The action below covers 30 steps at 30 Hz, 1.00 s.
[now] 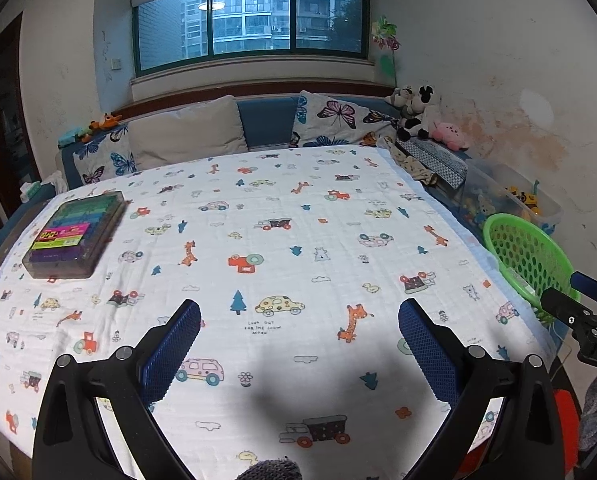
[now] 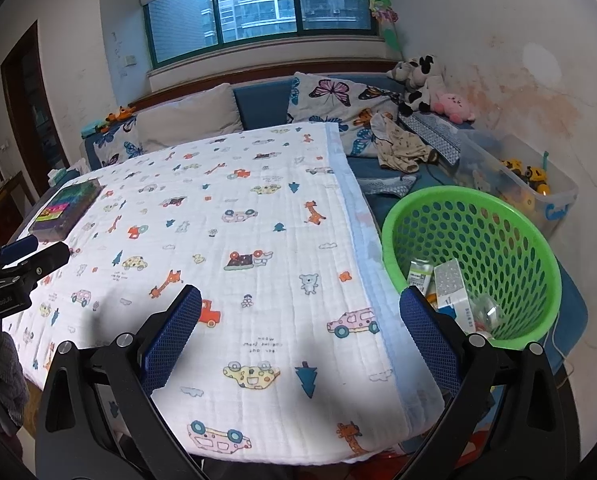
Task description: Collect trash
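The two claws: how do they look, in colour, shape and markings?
The left claw and right claw match: black angular frames with silver round bolts, each carrying two flat fingers faced with blue dimpled pads. White lettering marks the bodies, only partly legible.

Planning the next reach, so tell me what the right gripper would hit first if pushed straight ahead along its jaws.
The right gripper, jaws open and empty, points down over the printed cloth. Pushed straight on, it would probably meet that cloth first, left of the green basket; depth is unclear.
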Each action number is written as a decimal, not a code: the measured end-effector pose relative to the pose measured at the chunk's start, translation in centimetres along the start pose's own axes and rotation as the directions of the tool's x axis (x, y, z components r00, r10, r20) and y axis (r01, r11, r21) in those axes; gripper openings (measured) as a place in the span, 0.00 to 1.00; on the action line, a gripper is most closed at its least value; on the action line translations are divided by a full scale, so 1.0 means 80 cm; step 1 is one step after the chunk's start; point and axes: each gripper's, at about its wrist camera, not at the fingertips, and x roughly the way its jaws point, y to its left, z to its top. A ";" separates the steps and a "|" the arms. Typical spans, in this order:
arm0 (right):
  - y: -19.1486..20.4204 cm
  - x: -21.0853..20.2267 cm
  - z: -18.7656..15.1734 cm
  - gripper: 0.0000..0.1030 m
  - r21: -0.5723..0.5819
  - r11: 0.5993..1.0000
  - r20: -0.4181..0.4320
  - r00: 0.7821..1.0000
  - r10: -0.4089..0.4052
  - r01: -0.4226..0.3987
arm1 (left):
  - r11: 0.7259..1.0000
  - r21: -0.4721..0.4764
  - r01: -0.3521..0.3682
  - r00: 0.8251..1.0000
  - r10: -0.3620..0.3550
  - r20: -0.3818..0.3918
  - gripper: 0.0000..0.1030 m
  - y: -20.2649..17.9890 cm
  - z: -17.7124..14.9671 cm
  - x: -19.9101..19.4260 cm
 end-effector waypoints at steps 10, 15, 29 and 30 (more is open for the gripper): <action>0.003 0.002 -0.001 0.96 0.001 1.000 -0.003 1.000 0.005 -0.005 | 1.000 -0.003 -0.012 1.000 0.012 0.001 0.93 0.003 -0.001 0.000; 0.003 0.002 -0.001 0.96 0.000 1.000 -0.003 1.000 0.005 -0.005 | 1.000 0.003 -0.017 1.000 0.017 0.003 0.93 0.002 -0.001 -0.001; 0.006 0.004 -0.002 0.96 -0.002 1.000 -0.006 1.000 0.009 -0.009 | 1.000 0.002 -0.022 1.000 0.022 0.003 0.93 0.002 -0.002 -0.001; 0.006 0.004 -0.002 0.96 -0.001 1.000 -0.006 1.000 0.009 -0.009 | 1.000 0.002 -0.020 1.000 0.020 0.003 0.93 0.003 -0.002 -0.001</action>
